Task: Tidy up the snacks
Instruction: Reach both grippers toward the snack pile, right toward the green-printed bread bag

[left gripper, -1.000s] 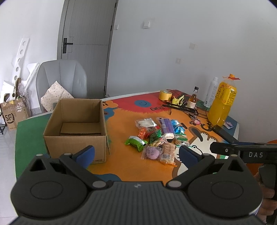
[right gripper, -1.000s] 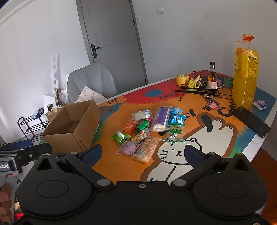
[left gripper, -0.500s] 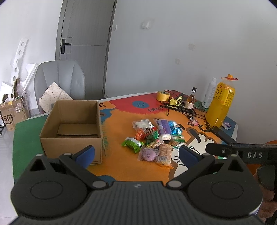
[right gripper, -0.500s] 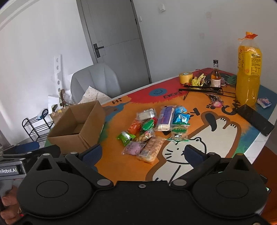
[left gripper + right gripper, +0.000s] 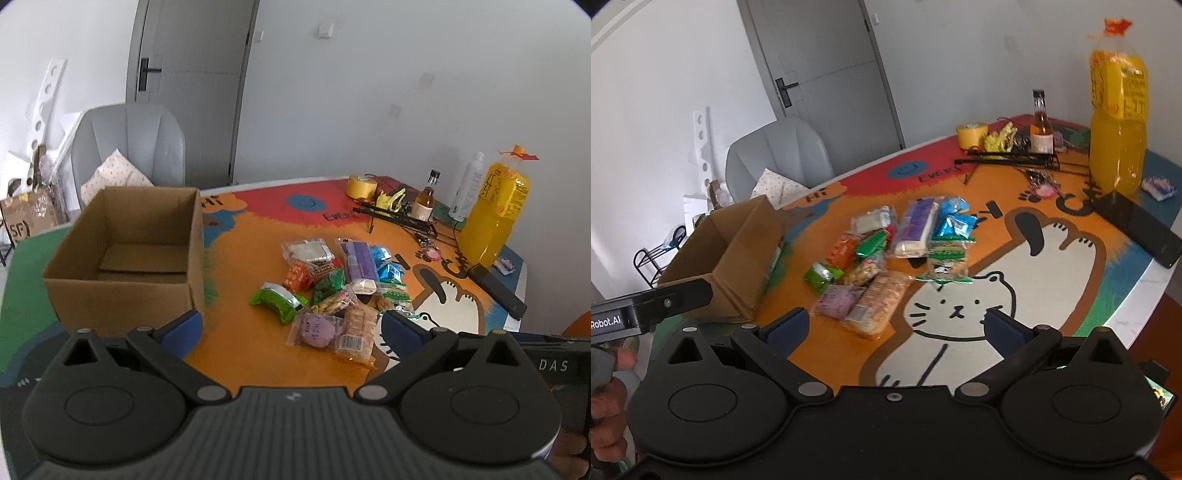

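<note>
Several wrapped snacks lie in a pile [image 5: 332, 288] mid-table, also in the right wrist view [image 5: 886, 254]: a green pack [image 5: 277, 301], a purple round pack [image 5: 316, 328], a biscuit pack [image 5: 356, 332], a long purple pack [image 5: 356, 264], blue packs [image 5: 388, 266]. An open, empty cardboard box [image 5: 125, 254] stands left of them; it also shows in the right wrist view [image 5: 727, 258]. My left gripper [image 5: 291, 328] is open and empty, above the table's near edge. My right gripper [image 5: 894, 328] is open and empty, near the biscuit pack [image 5: 877, 308].
A tall orange drink bottle [image 5: 495, 210] stands at the far right, with a black rack [image 5: 399, 218], small brown bottle [image 5: 424, 203], yellow tape roll [image 5: 360, 184] and black phone [image 5: 496, 291] nearby. A grey chair [image 5: 129, 147] stands behind the box. The table edge runs right [image 5: 1145, 280].
Both grippers have shifted slightly over the table; the snacks and box now sit a little lower and nearer in both views. Both grippers stay open and empty.
</note>
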`<act>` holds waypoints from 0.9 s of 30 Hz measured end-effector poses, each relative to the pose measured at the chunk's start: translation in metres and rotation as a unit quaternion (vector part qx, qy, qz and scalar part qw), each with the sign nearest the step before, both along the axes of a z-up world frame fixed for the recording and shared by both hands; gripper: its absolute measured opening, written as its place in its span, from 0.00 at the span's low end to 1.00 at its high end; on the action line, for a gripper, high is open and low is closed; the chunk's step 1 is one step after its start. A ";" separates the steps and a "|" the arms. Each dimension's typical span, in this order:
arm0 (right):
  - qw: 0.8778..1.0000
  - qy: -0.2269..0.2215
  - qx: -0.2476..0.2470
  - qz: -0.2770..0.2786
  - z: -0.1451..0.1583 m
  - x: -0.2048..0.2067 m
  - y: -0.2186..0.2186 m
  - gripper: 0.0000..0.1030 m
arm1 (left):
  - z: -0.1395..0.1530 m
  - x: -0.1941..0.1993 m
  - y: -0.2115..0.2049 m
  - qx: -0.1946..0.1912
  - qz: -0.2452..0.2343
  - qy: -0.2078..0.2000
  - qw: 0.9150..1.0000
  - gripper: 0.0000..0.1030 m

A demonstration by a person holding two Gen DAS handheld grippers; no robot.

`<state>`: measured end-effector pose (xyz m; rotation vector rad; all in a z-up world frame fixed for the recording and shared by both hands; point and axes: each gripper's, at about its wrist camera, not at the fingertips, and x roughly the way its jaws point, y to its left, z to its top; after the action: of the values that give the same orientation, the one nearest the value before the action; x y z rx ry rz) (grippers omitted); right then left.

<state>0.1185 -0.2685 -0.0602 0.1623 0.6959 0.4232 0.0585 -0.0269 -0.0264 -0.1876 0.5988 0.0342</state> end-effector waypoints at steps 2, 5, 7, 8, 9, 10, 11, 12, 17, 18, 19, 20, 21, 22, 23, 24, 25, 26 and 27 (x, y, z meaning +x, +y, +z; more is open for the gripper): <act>1.000 0.002 0.002 0.000 -0.004 0.006 -0.004 1.00 | -0.004 0.006 -0.002 -0.003 0.005 0.002 1.000 0.99; 1.000 0.004 0.006 0.003 -0.010 0.015 -0.011 1.00 | -0.009 0.014 -0.008 -0.007 0.011 0.000 1.000 0.99; 1.000 0.005 0.007 0.006 -0.014 0.022 -0.014 1.00 | -0.014 0.019 -0.011 -0.008 0.015 0.002 1.000 0.99; 1.000 0.006 0.007 0.008 -0.016 0.026 -0.016 1.00 | -0.017 0.022 -0.013 -0.009 0.019 0.002 1.000 0.99; 1.000 0.007 0.008 0.010 -0.018 0.029 -0.017 1.00 | -0.019 0.025 -0.014 -0.012 0.023 0.003 1.000 0.99; 1.000 0.008 0.009 0.012 -0.019 0.033 -0.018 0.99 | -0.021 0.027 -0.016 -0.015 0.026 0.004 1.000 0.98; 1.000 0.008 0.011 0.015 -0.021 0.036 -0.019 0.99 | -0.024 0.029 -0.017 -0.018 0.027 0.003 0.999 0.98; 1.000 0.008 0.013 0.019 -0.022 0.040 -0.020 0.99 | -0.026 0.032 -0.019 -0.018 0.030 0.002 0.999 0.98; 0.999 0.011 0.014 0.034 -0.032 0.059 -0.023 0.96 | -0.038 0.047 -0.026 -0.018 0.054 0.000 0.998 0.97; 0.999 0.012 0.016 0.039 -0.034 0.063 -0.024 0.96 | -0.040 0.050 -0.028 -0.020 0.059 -0.002 0.998 0.97; 0.999 0.013 0.017 0.044 -0.037 0.067 -0.024 0.95 | -0.043 0.052 -0.029 -0.018 0.061 -0.001 0.998 0.97; 0.999 0.014 0.018 0.048 -0.039 0.071 -0.024 0.95 | -0.045 0.054 -0.030 -0.014 0.064 0.000 0.998 0.96; 0.998 0.014 0.020 0.051 -0.042 0.075 -0.025 0.94 | -0.047 0.056 -0.031 -0.012 0.068 0.000 0.998 0.94; 0.998 0.015 0.021 0.053 -0.044 0.078 -0.025 0.93 | -0.050 0.058 -0.031 -0.012 0.073 0.001 0.997 0.94; 0.998 0.018 0.021 0.056 -0.047 0.082 -0.026 0.91 | -0.052 0.060 -0.031 -0.013 0.079 0.002 0.997 0.94; 0.998 0.021 0.024 0.060 -0.049 0.087 -0.026 0.90 | -0.054 0.063 -0.031 -0.014 0.084 0.003 0.996 0.94; 0.997 0.023 0.026 0.063 -0.051 0.090 -0.026 0.90 | -0.056 0.065 -0.030 -0.014 0.091 0.004 0.996 0.93; 0.997 0.024 0.028 0.066 -0.053 0.094 -0.025 0.89 | -0.058 0.067 -0.029 -0.013 0.098 0.004 0.995 0.93; 0.997 0.025 0.028 0.068 -0.055 0.097 -0.025 0.88 | -0.060 0.069 -0.029 -0.012 0.102 0.005 0.995 0.92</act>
<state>0.2152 -0.2939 -0.1153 0.1800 0.7468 0.5707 0.1275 -0.0554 -0.0860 -0.2718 0.5874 0.2257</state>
